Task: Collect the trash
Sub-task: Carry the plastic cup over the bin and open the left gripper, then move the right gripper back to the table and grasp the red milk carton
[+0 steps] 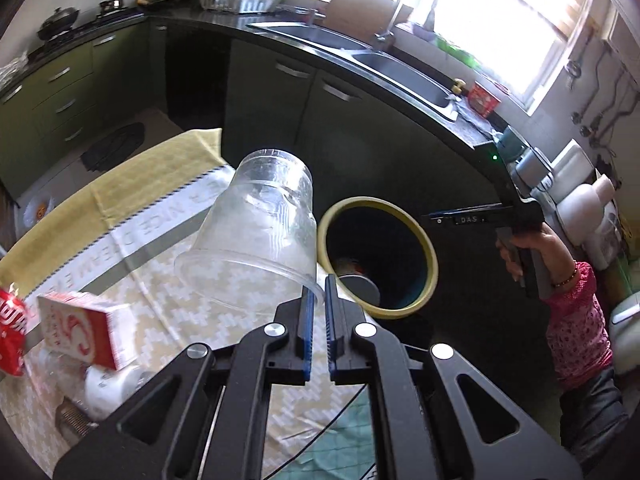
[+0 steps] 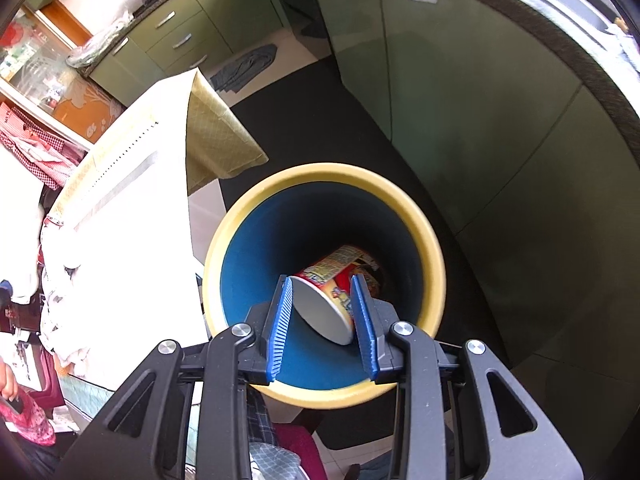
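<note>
In the left wrist view, the left tongs (image 1: 319, 296) are clamped on the rim of a clear plastic tub (image 1: 260, 232) — it is held upside down and tilted, its flat base pointing up and away, its wide mouth down toward the tongs. Just right of the tub and beyond the tong tips stands a round bin with a yellow rim and dark blue inside (image 1: 430, 248), beside the edge of the surface under a yellow-and-white patterned cloth (image 1: 132, 208). Low to the left of the tongs on that cloth lie a red-and-white carton (image 1: 84, 324), a red printed wrapper (image 1: 12, 328) at the frame edge and a white blurred cup (image 1: 110, 390). Far right, a hand in a pink sleeve (image 1: 540, 252) grips the handle of the other black tool.

In the right wrist view, the right tongs (image 2: 323, 284) are apart and hold nothing — they hang right over the mouth of the yellow-rimmed bin (image 2: 434, 264). Between the blue pads (image 2: 282, 324), down inside the bin, a printed red-and-yellow paper noodle cup (image 2: 332, 292) lies on its side with its white bottom turned toward the camera. Left of the tongs the cloth-covered surface (image 2: 120, 184) is washed out by glare.
</note>
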Demonstrator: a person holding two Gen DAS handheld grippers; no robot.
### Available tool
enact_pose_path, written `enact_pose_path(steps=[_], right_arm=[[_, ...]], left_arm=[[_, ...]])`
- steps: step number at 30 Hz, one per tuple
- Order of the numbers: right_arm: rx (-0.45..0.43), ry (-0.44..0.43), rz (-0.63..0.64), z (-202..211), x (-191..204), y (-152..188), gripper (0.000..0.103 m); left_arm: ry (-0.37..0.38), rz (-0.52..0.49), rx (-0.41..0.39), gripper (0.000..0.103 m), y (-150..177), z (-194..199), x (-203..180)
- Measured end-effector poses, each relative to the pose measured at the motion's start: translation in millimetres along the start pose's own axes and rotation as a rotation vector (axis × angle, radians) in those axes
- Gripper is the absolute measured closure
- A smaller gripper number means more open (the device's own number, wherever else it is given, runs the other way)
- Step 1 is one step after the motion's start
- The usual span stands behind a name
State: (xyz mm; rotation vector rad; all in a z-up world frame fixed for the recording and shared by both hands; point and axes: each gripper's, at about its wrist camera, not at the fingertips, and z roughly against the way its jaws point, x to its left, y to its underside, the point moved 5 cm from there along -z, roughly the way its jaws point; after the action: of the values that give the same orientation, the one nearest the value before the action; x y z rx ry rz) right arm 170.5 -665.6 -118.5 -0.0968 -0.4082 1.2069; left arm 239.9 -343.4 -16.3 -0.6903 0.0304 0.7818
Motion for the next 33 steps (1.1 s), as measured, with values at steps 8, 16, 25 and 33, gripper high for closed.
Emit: enact_pose_path(steps=[8, 16, 25, 33], right_arm=[[-0.027, 0.023, -0.025, 21, -29, 13, 0.072], [-0.037, 0.033, -0.056, 29, -52, 24, 0.072], [-0.033, 0.018, -0.026, 29, -42, 27, 0.072], [-0.007, -0.051, 0.170, 20, 48, 27, 0.067]], left_arm=[[0.089, -0.074, 0.146, 0.098, -19, -113, -80], [0.068, -0.115, 0.269, 0.076, -10, -195, -114], [0.079, -0.110, 0.166, 0.070, -4, -115, -102], [-0.059, -0.019, 0.008, 0.051, 38, 13, -37]])
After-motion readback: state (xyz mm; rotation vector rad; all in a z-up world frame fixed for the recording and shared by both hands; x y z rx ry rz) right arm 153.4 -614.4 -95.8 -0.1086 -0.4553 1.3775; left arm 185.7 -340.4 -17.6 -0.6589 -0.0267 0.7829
